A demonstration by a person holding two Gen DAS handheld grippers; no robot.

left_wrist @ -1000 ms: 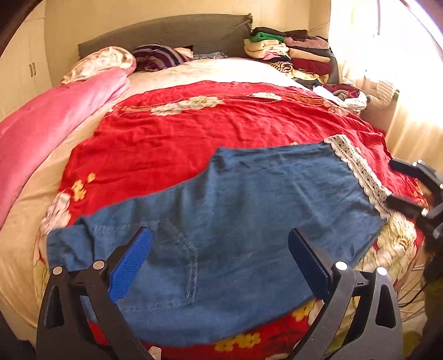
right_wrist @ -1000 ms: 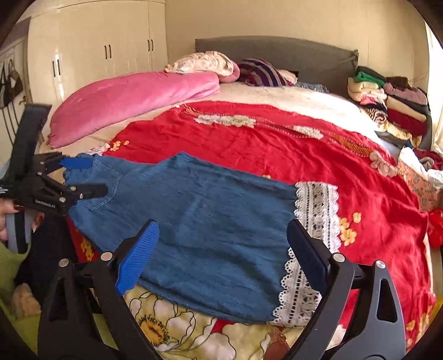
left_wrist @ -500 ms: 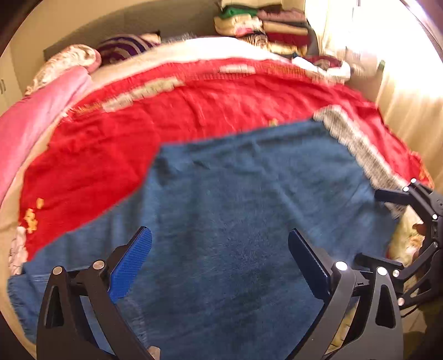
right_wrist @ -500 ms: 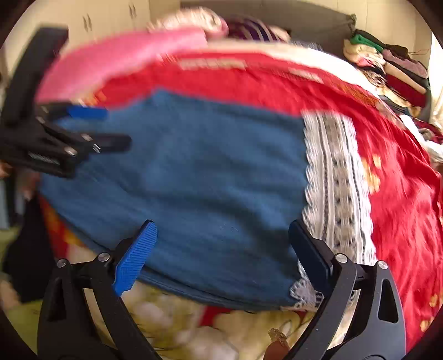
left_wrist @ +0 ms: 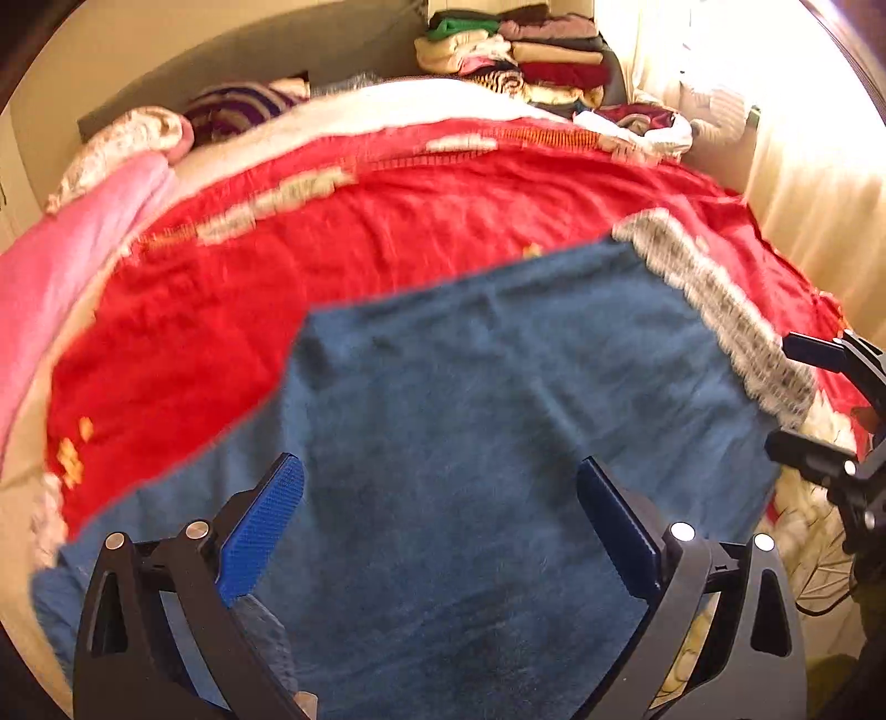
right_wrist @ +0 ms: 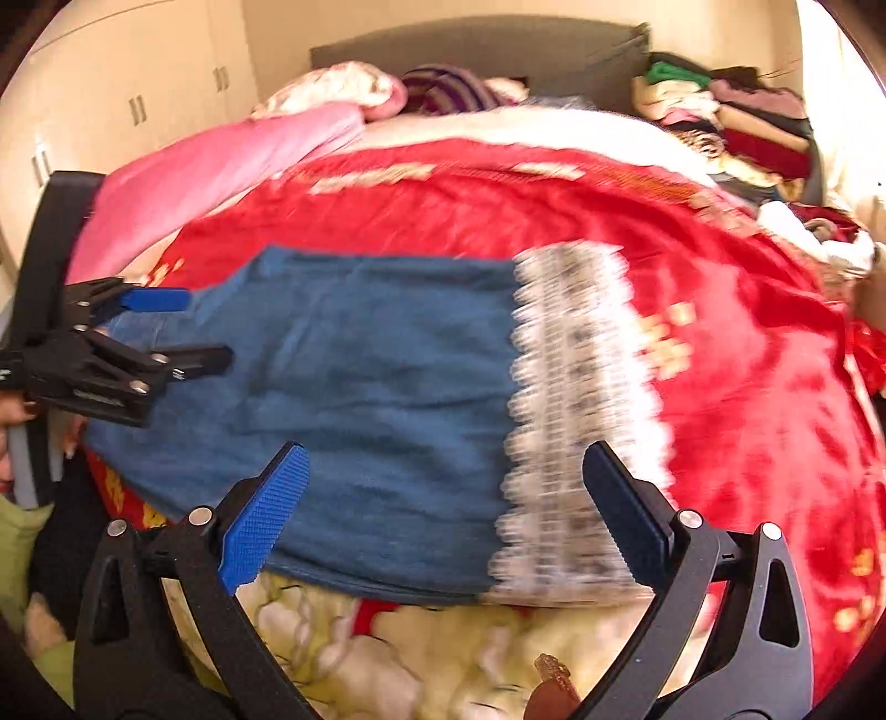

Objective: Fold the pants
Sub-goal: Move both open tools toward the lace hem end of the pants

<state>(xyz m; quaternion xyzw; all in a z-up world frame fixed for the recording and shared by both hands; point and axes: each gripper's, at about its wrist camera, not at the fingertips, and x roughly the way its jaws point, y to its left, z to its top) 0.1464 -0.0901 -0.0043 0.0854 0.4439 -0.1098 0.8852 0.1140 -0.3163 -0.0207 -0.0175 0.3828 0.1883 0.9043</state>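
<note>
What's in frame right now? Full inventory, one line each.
denim pants: one, blue with a white lace hem, flat on the near part of the bed.
bedspread: one, red with floral print, under the pants.
quilt: one, pink, along the bed's left side.
pillows: two at least, one pale floral and one purple striped, by the headboard.
folded clothes: one stack, mixed colours, far right corner.
headboard: one, grey.
wardrobe: cream, left wall.
left tongs: black with blue pads, open over the pants.
right tongs: same, jaws opening, nothing gripped.

Each hand-held gripper [left_wrist: 440,498]: black frame w/ silver screws (blue ribbed pads [left_wrist: 260,531]).
</note>
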